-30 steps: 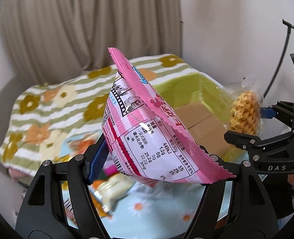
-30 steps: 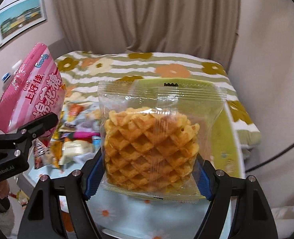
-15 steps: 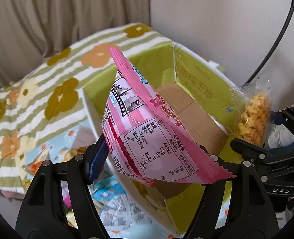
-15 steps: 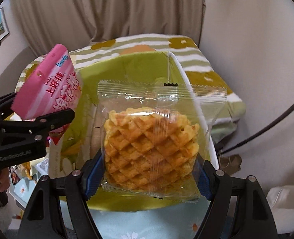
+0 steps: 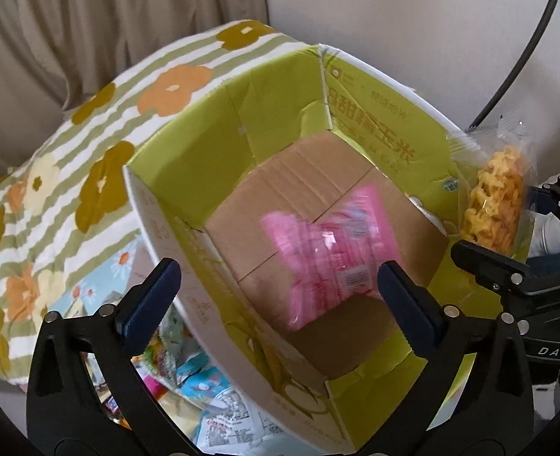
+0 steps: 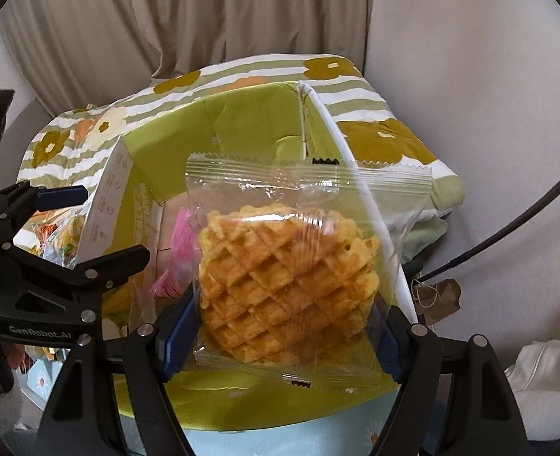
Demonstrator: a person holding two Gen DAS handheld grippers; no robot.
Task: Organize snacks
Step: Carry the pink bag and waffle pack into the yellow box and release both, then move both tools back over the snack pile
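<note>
A green cardboard box stands open below both grippers; it also shows in the right wrist view. My left gripper is open over the box. The pink snack bag is blurred, loose inside the box above its brown bottom; a pink strip of it shows in the right wrist view. My right gripper is shut on a clear waffle-cookie packet, held upright over the box's near edge. That packet also shows at the right of the left wrist view.
Several loose snack packets lie on a pale blue flowered cloth left of the box. A striped flowered blanket covers the bed behind. A black cable runs along the wall at right. Curtains hang at the back.
My left gripper opened and the pink bag dropped into the box. Both grippers moved forward and tilted down over the box. The right gripper still holds the waffle packet.
</note>
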